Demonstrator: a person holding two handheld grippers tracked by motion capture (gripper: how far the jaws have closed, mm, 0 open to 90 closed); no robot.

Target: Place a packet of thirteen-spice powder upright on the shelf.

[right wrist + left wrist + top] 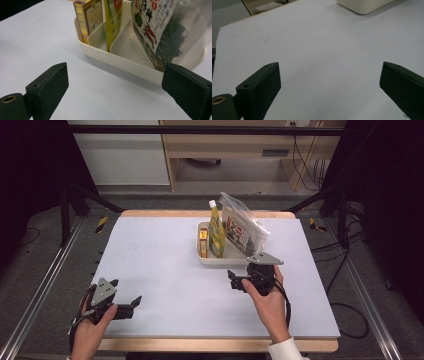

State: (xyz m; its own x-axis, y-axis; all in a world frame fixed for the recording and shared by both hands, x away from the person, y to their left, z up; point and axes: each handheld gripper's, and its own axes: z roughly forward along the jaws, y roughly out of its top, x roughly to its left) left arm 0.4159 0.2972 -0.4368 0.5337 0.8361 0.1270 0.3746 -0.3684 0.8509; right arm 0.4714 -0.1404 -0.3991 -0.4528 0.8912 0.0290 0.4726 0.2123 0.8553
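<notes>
- Cream plastic tray [216, 261] stands just ahead of the right claw [231, 281], split by thin walls into three slots that run away from the claw.
- Right claw: released, jaws wide apart and holding nothing, resting low over the pale table [165, 270]. In the right gripper view the tray's near wall [120, 62] lies between and just beyond the two jaws.
- From this claw, the clear bag [160, 32] of dark dried stuff leans in the slot nearest its right jaw, its bottom corner just beside that jaw's tip; I cannot tell if they touch.
- Straight ahead stands the yellow-green pouch [113, 22], upright and thin edge on, its long axis vertical; the high view shows its white cap on top [212, 204].
- Ahead and to the left stands the small yellow box [88, 18], upright in the far-left slot.
- Left claw [127, 306]: also released and empty, well apart from the tray, which shows far ahead and to its right [364, 6].
- My judgement: the right hand is much the nearer, and the bag is its closest item; a short push forward and right would put the jaws astride it.
</notes>
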